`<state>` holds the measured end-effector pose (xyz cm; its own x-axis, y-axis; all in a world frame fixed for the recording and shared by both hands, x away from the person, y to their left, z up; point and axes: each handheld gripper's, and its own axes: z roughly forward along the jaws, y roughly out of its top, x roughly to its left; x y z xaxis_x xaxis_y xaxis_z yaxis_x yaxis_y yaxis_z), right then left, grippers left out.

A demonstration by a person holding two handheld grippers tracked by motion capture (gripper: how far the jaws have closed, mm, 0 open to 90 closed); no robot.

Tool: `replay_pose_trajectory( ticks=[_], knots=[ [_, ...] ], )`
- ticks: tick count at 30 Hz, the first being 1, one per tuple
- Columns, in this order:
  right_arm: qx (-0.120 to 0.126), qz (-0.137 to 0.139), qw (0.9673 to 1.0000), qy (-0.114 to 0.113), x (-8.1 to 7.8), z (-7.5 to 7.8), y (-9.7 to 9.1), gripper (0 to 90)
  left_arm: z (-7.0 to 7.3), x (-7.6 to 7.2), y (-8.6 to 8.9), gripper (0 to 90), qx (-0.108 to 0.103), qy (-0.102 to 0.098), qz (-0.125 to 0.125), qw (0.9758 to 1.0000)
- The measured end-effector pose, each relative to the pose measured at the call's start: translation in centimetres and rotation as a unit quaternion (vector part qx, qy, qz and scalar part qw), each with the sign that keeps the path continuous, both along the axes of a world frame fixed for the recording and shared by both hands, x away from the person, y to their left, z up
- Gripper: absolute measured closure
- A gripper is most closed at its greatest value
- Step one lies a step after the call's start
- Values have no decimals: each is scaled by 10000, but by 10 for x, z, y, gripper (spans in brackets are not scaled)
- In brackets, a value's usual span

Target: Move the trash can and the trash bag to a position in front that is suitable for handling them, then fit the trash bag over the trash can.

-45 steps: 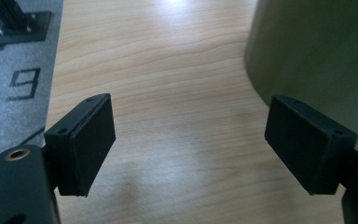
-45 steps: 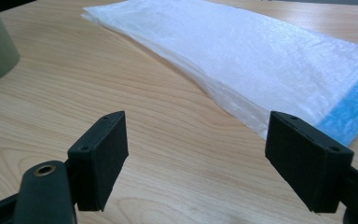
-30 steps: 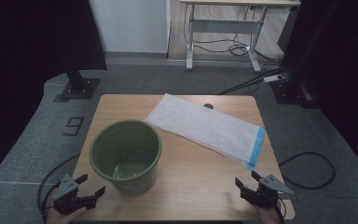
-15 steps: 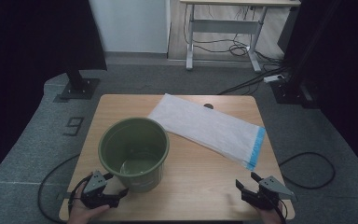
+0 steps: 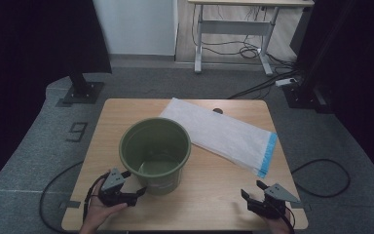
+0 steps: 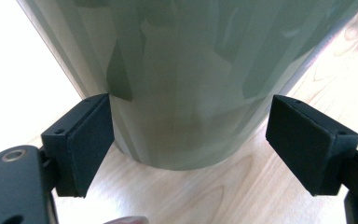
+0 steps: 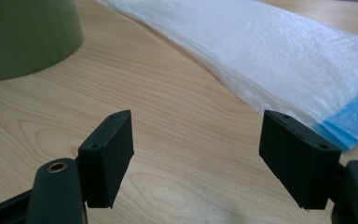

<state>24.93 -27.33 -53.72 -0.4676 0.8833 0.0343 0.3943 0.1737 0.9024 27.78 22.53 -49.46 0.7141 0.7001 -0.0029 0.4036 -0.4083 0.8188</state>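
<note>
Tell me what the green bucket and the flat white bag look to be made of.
Green bucket: probably moulded plastic, its smooth wall showing soft reflections in the left gripper view. White bag: seemingly thin plastic film, crinkled and translucent, with a blue edge strip.

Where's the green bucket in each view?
High view: bucket stands left of centre on the table, left gripper at its base.
Left gripper view: bucket wall spans the top, its base between the open jaws, one jaw at its side.
Right gripper view: bucket's lower edge at top left.
Shared landmark: the white bag, in the high and right gripper views.
</note>
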Motion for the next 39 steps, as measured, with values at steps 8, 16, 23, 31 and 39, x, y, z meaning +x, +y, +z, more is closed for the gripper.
replay_pose_trajectory(
  ticks=[8, 16, 23, 31, 39],
  knots=[
    [-15, -28, 10000, -19, -5, -1, 0, 257, 6, 13, -28, 148, 78, -31, -293, 9995],
    [53, -306, 9995, -63, -9, -1, -10, 257, 12, 26, -57, 151, 180, -90, -286, 9994],
    [-6, -421, 9991, -38, -11, -3, -14, 258, 12, 31, -62, 152, 134, -115, -138, 9997],
    [-131, -432, 9989, -116, -17, -2, -13, 259, 9, 9, -29, 157, 294, -68, 217, 9993],
    [-126, -386, 9991, -79, -7, 3, -6, 242, 1, 8, -3, 156, 354, 77, 609, 9975]
  ],
)
